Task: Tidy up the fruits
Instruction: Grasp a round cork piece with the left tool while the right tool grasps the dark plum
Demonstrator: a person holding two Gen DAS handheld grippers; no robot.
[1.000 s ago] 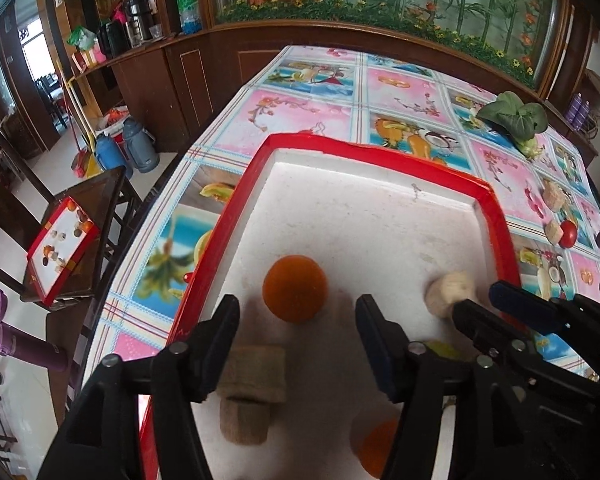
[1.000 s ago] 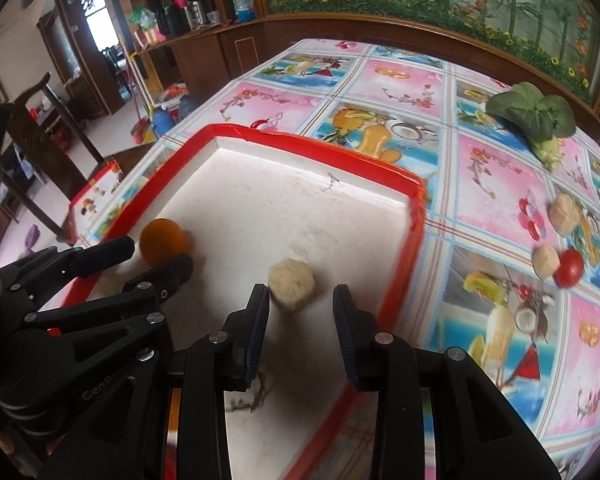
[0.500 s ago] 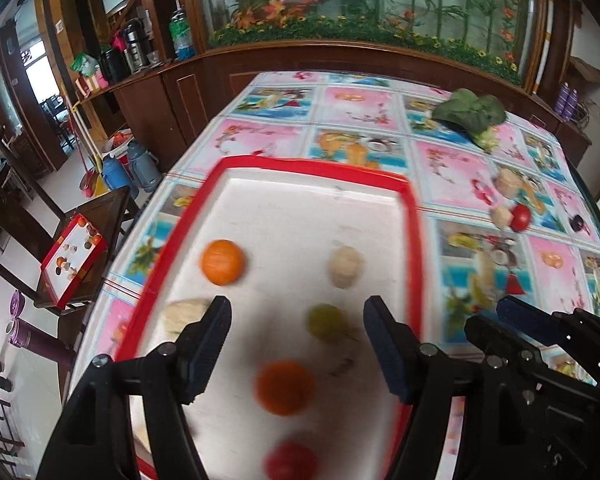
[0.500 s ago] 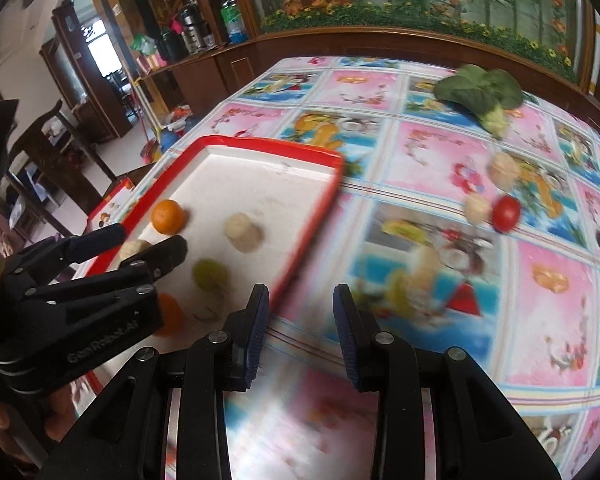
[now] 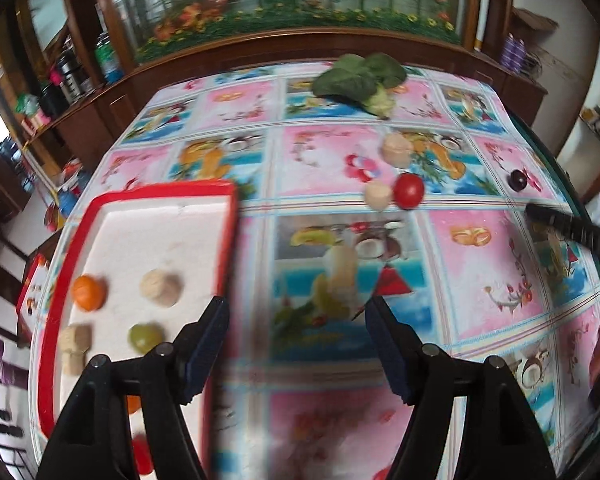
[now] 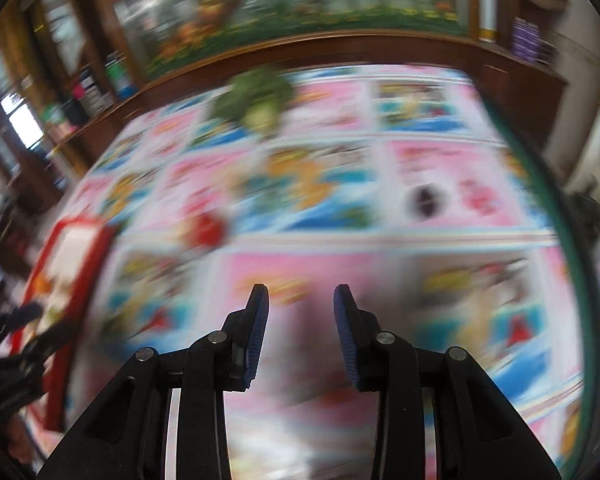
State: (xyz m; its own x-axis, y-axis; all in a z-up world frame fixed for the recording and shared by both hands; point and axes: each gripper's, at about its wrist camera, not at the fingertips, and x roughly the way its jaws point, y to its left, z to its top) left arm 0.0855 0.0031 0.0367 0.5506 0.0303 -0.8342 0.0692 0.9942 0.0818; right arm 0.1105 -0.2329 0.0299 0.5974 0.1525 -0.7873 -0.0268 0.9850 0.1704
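Fruits untouched: left gripper (image 5: 296,320) jaws wide, right gripper (image 6: 301,312) jaws narrower, both empty.

Red-rimmed white tray (image 5: 228,216); pink-and-blue fruit-print tablecloth (image 5: 480,280).

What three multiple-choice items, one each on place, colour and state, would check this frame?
1. Where is the red tomato?
A. In the tray
B. On the tablecloth
C. In a tool

2. What colour is the tray rim?
A. Red
B. Green
C. Blue

3. What is between the left tool fingers?
A. An orange
B. The tomato
C. Nothing

B: it lies on the tablecloth, right of the tray.
A: a red border frames the white floor.
C: only cloth shows in the gap.
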